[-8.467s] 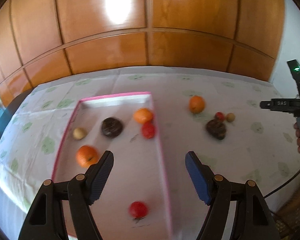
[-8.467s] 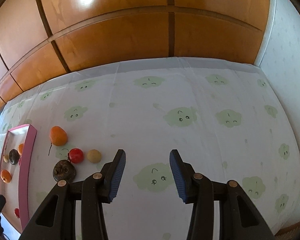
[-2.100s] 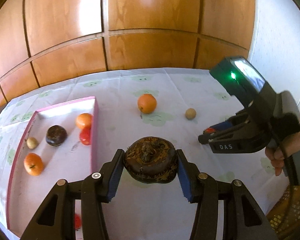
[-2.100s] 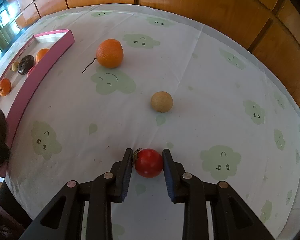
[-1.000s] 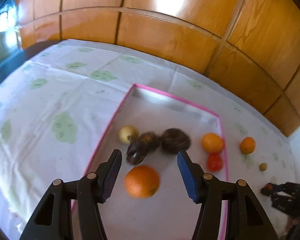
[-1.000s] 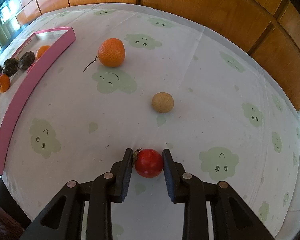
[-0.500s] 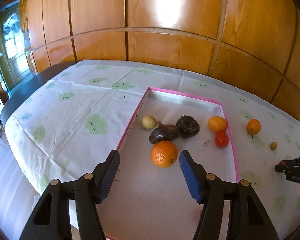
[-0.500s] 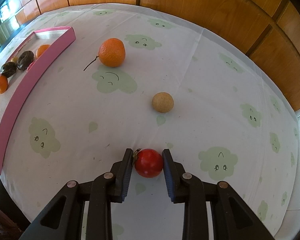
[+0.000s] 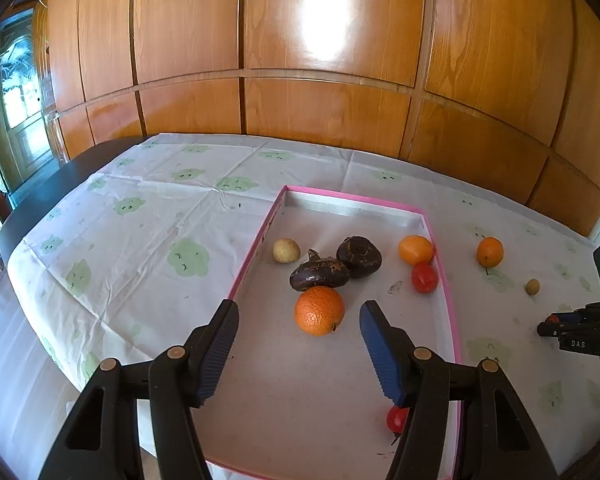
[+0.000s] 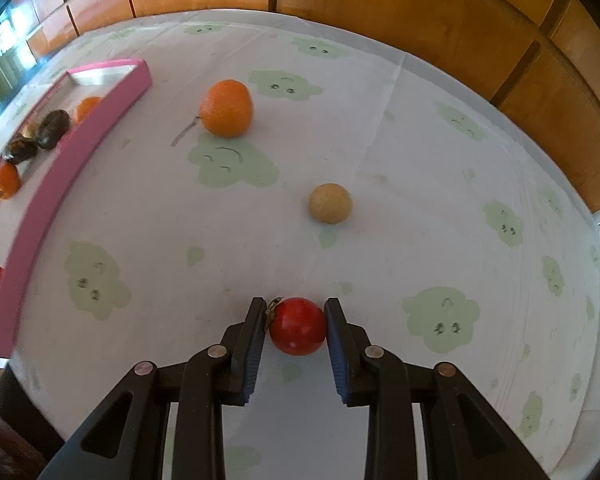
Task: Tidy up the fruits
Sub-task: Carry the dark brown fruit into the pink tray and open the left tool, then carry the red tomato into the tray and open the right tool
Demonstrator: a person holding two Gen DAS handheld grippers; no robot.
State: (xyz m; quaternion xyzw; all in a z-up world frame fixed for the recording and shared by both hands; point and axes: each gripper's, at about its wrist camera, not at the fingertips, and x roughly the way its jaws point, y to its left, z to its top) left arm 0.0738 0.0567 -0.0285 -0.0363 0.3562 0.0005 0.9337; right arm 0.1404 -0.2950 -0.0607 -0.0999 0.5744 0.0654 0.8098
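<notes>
A pink-rimmed tray (image 9: pixel 454 320) holds several fruits: an orange (image 9: pixel 319 310), two dark brown fruits (image 9: pixel 319 273) side by side, a pale yellow fruit (image 9: pixel 286 250), a small orange (image 9: pixel 416 249) and two red fruits (image 9: pixel 424 277). My left gripper (image 9: pixel 298 332) is open and empty above the tray, just in front of the orange. My right gripper (image 10: pixel 296 326) is shut on a red tomato (image 10: pixel 298 331) low over the tablecloth. An orange (image 10: pixel 227 108) and a small tan fruit (image 10: pixel 330 203) lie on the cloth ahead of it.
The table has a white cloth with green cloud prints (image 10: pixel 236 164). A wooden panelled wall (image 9: pixel 320 80) runs behind it. The tray's pink rim (image 10: pixel 76 152) lies to the left in the right wrist view. The table's left edge (image 9: pixel 40 216) drops to the floor.
My left gripper let go of the dark brown fruit in the tray and has pulled back a little, open. My right gripper stays shut on the tomato in place.
</notes>
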